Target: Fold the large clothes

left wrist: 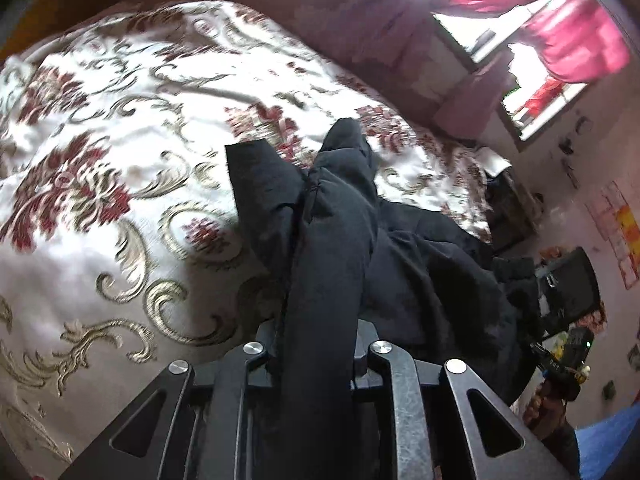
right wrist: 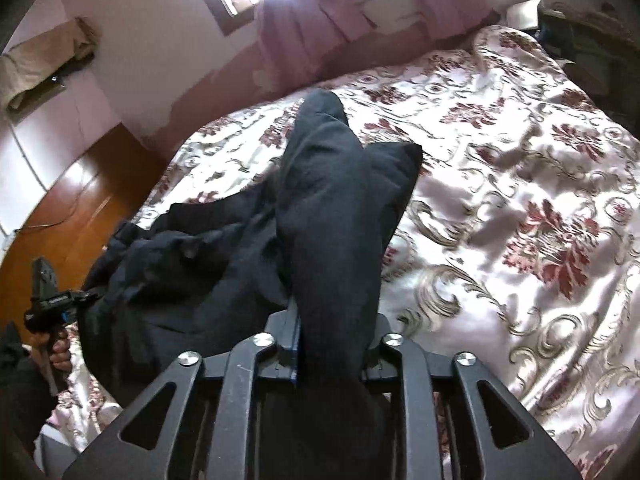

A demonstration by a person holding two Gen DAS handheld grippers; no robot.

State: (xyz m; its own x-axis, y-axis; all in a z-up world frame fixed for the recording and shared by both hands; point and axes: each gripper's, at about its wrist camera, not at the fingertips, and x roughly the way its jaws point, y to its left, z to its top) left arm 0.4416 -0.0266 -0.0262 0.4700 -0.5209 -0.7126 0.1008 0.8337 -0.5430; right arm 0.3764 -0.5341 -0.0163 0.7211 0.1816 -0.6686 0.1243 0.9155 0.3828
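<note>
A large black garment (left wrist: 420, 276) lies bunched on a bed with a white, red and gold floral cover (left wrist: 112, 168). My left gripper (left wrist: 316, 344) is shut on a thick fold of the garment, which runs up between its fingers and hides the tips. My right gripper (right wrist: 332, 344) is shut on another fold of the same garment (right wrist: 332, 208), with the rest piled to its left (right wrist: 172, 264). Each gripper shows in the other's view, at the right edge (left wrist: 560, 364) and at the left edge (right wrist: 48, 304).
The floral bed cover (right wrist: 520, 208) spreads wide around the garment. A pink wall, a window and pink curtains (right wrist: 304, 28) stand behind the bed. A wooden door (right wrist: 76, 208) is at the left. A dark bag and clutter (left wrist: 568, 288) stand at the bed's side.
</note>
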